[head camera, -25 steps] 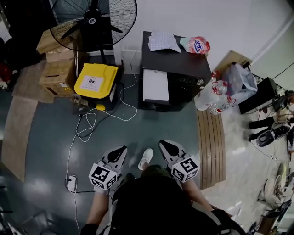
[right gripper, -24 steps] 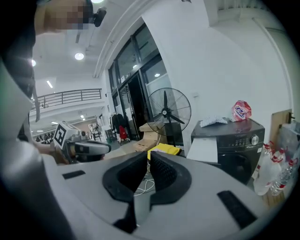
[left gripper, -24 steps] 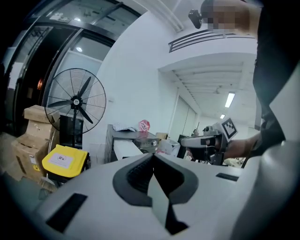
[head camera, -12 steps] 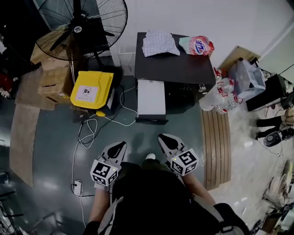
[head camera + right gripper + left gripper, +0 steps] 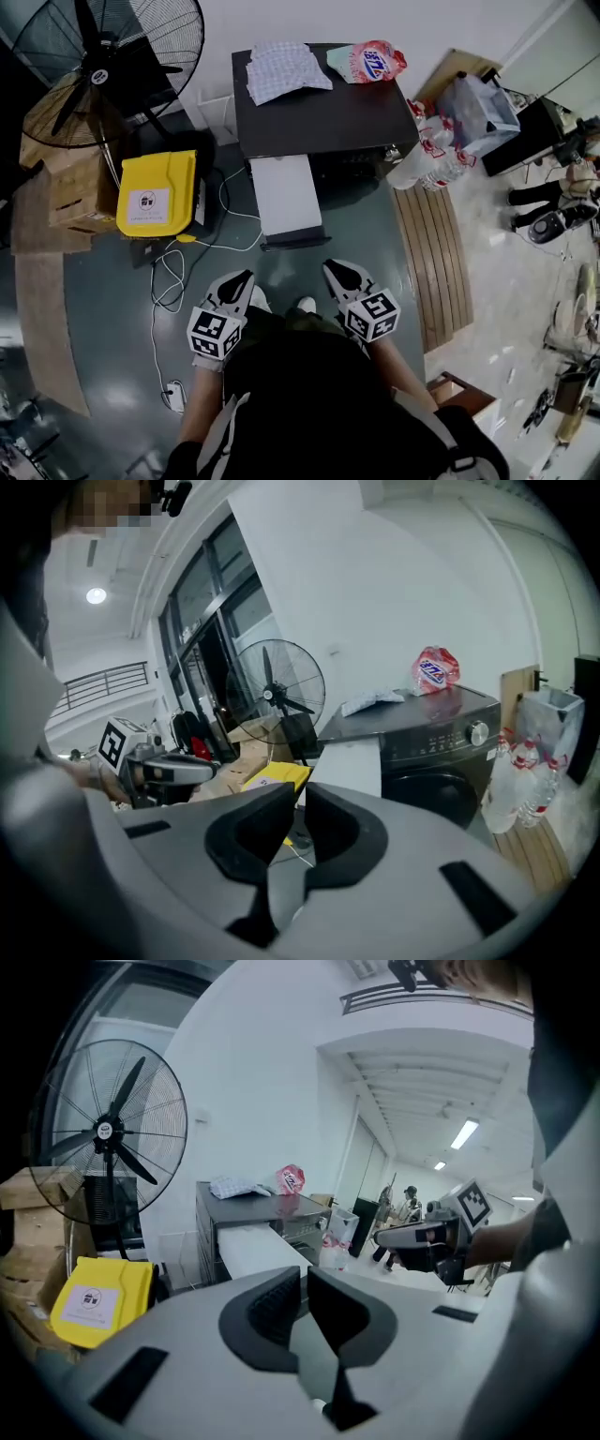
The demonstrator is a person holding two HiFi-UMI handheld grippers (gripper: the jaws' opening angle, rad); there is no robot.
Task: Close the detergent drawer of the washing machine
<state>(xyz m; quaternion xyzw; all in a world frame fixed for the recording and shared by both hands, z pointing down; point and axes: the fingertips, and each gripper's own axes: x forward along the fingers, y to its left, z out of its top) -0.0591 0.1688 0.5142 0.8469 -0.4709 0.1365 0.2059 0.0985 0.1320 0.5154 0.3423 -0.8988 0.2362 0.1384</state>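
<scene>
The dark washing machine stands against the white wall, with its white detergent drawer pulled far out toward me. My left gripper and right gripper hover side by side just short of the drawer's front edge, touching nothing. Both are shut with nothing between their jaws. In the left gripper view the left gripper points at the drawer ahead. The right gripper looks at the same drawer and the machine's control panel from the right.
A folded cloth and a detergent bag lie on the machine's top. A big floor fan, cardboard boxes, a yellow case and cables are left; a wooden pallet and water bottles are right.
The person has stepped toward the machine, so both grippers now sit close in front of the open drawer. Their jaws look the same as before.
</scene>
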